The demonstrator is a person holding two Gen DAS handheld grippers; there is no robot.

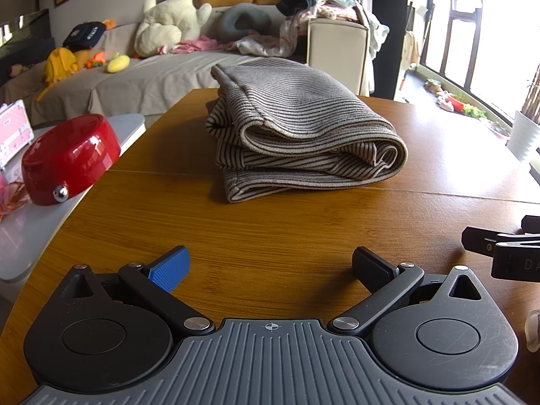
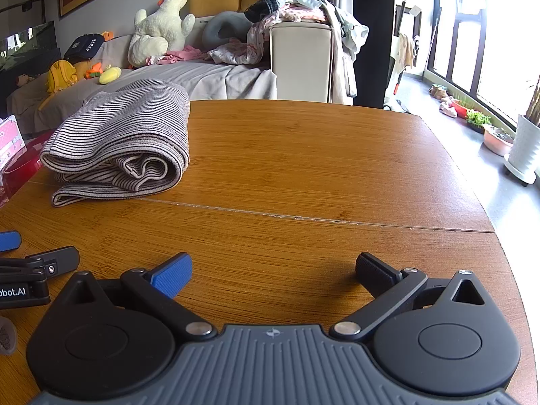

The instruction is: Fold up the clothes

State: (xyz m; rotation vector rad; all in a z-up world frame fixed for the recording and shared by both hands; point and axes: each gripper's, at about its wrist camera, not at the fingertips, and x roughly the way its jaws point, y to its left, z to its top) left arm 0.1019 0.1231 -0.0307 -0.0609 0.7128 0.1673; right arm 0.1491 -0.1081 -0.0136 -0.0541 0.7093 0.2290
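Observation:
A brown-and-cream striped garment (image 1: pixel 297 128) lies folded in a thick bundle on the wooden table (image 1: pixel 270 229), straight ahead of my left gripper (image 1: pixel 271 266). That gripper is open, low over the table's near part, nothing between its fingers. In the right wrist view the same striped garment (image 2: pixel 125 141) sits at the far left, and my right gripper (image 2: pixel 273 270) is open over bare wood, well to the right of the bundle. Each gripper shows at the edge of the other's view.
A red round tin (image 1: pixel 67 158) stands on a white side table (image 1: pixel 30 233) to the left. Behind the table is a sofa (image 1: pixel 162 74) with plush toys and a heap of loose clothes (image 2: pixel 297 10). Plant pots (image 2: pixel 526 141) line the window at right.

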